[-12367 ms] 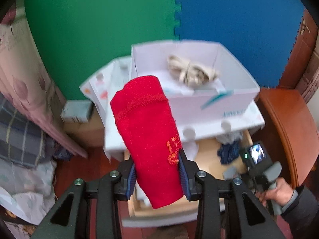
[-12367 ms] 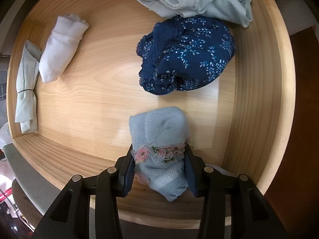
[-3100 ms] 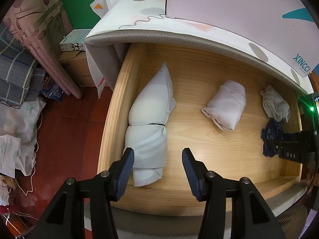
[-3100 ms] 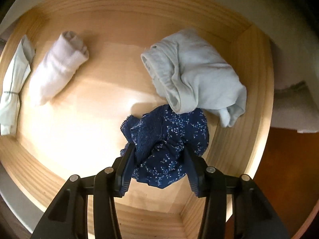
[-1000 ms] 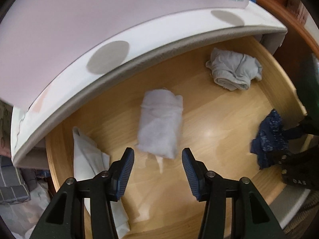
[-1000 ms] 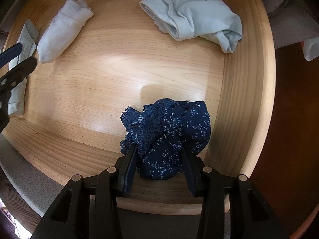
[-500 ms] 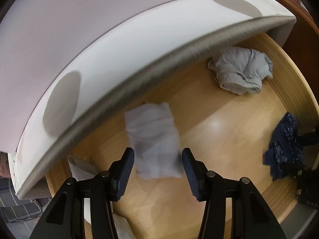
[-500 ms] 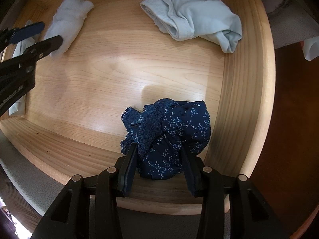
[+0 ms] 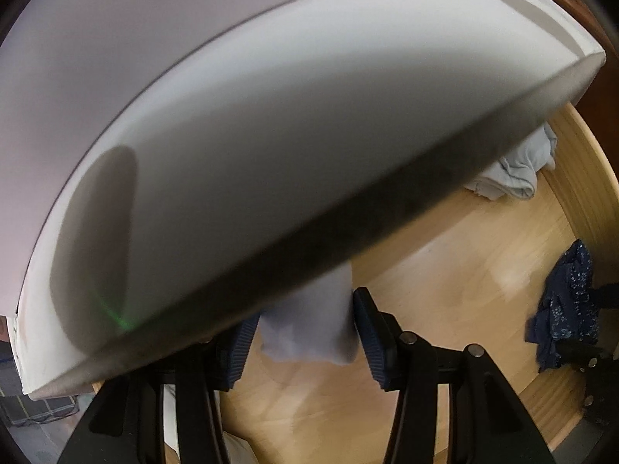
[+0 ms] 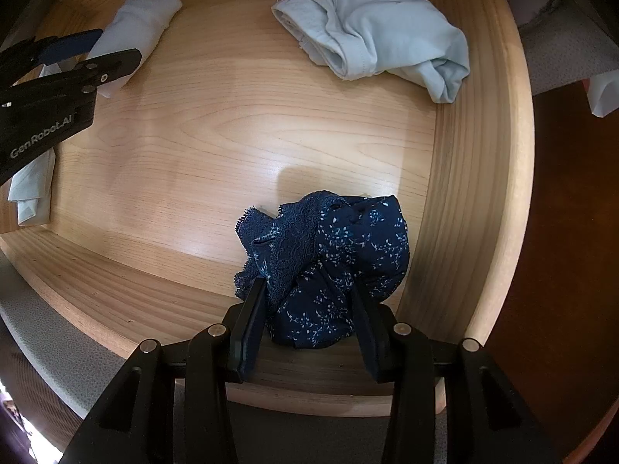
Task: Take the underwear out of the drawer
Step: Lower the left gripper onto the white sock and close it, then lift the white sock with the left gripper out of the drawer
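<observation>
navy floral underwear [image 10: 329, 263] | crumpled | drawer [image 10: 476, 178] front-right corner | white roll [image 10: 135, 38] back-left

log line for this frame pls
left gripper: closing around white roll | right gripper: shut on navy floral underwear | drawer: light blue piece left

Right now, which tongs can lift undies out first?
Probably the right tongs: they already pinch the navy floral underwear. The left tongs only straddle the white roll.

In the drawer [image 10: 479, 178], rolled underwear [image 10: 135, 34] lies left, crumpled underwear [image 10: 371, 27] right.
</observation>
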Tool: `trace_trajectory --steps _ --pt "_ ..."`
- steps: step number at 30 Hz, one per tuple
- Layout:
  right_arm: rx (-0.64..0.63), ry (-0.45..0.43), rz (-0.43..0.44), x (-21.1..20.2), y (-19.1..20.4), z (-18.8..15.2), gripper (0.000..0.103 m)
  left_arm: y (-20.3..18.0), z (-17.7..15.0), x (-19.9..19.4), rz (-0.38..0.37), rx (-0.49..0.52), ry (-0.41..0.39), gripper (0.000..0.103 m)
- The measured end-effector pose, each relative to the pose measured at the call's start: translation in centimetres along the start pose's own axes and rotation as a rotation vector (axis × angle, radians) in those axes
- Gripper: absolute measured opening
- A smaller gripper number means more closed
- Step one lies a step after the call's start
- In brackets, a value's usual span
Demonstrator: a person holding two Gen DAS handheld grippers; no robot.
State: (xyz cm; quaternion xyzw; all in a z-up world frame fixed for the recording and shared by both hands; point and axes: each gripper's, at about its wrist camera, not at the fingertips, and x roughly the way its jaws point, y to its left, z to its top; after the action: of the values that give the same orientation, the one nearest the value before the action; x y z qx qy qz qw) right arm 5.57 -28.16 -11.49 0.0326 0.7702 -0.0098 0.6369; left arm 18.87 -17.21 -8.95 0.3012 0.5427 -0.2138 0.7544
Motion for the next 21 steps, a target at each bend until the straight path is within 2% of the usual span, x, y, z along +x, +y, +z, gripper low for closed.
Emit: trace_trajectory --steps 10,21 --pt "-0.001 0.001 -0.004 -0.11 0.26 0.07 0.040 -0.24 0.19 0.13 0.023 0.042 0.011 0.039" --pt "-0.002 0.001 -0.004 -0.07 0.37 0.11 0.040 0.10 -0.05 0.15 0.044 0.060 0.046 0.035"
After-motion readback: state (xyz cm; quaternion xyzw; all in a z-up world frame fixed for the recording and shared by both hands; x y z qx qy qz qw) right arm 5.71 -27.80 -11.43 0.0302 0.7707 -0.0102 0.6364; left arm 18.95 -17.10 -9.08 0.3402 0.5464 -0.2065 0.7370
